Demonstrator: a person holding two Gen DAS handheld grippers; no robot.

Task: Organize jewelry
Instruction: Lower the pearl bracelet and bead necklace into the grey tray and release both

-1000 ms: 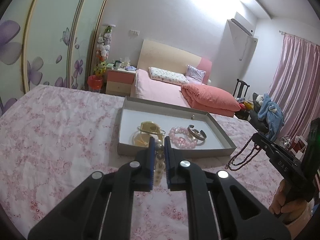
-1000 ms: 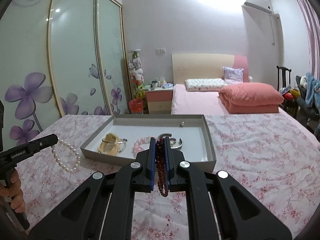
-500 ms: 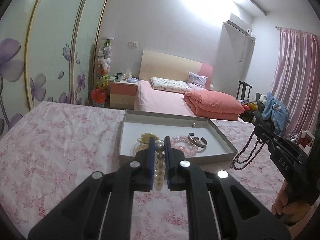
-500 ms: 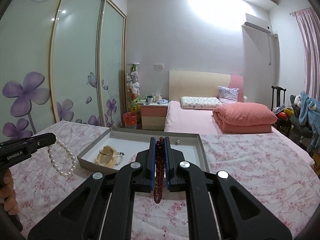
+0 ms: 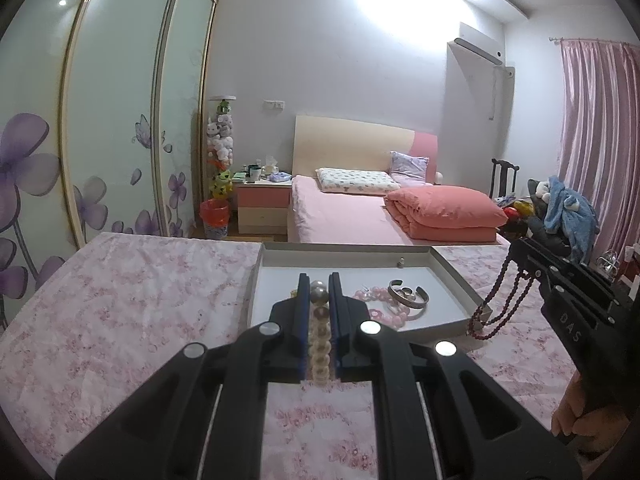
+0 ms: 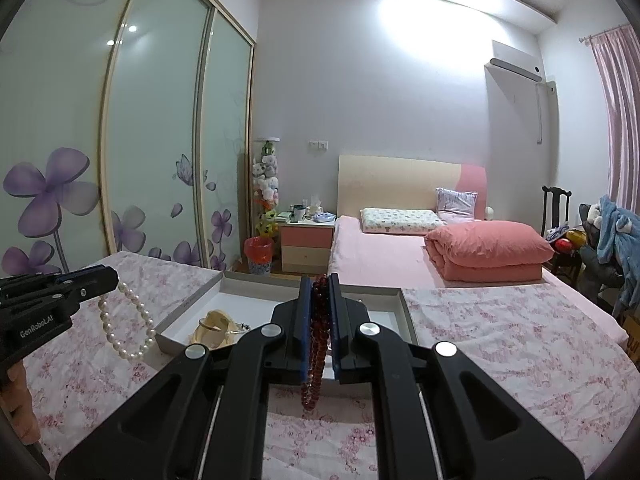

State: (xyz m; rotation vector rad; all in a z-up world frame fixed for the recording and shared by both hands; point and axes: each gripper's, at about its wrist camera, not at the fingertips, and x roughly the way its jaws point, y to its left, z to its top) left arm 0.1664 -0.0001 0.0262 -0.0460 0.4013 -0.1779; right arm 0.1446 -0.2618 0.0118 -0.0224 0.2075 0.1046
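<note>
- Both tongs have risen since a second ago: more of the far wall and ceiling shows in each wrist view, and the tray sits lower in frame.
- Left tongs (image 5: 319,282) are nearly shut, pinching a pearl strand (image 5: 319,336); the round cream pearls run in a line between the blue pads, and the rest hangs as a loop below the tips (image 6: 127,326), long axis roughly vertical.
- Right tongs (image 6: 319,284) are likewise nearly closed, on a dark red bead string (image 6: 316,344); the small glossy beads run along the pads and droop in doubled strands toward the floral cloth.
- Seen from the left wrist view, the red string dangles in several loops just beside the tray's near right corner.
- Shallow grey tray (image 5: 456,280) rests on the counter (image 5: 120,312), open side up.
- Inside it lie a silver cuff (image 5: 408,298), pink beads (image 5: 380,312) touching the cuff, and a gold bangle (image 6: 214,326) at the left.
</note>
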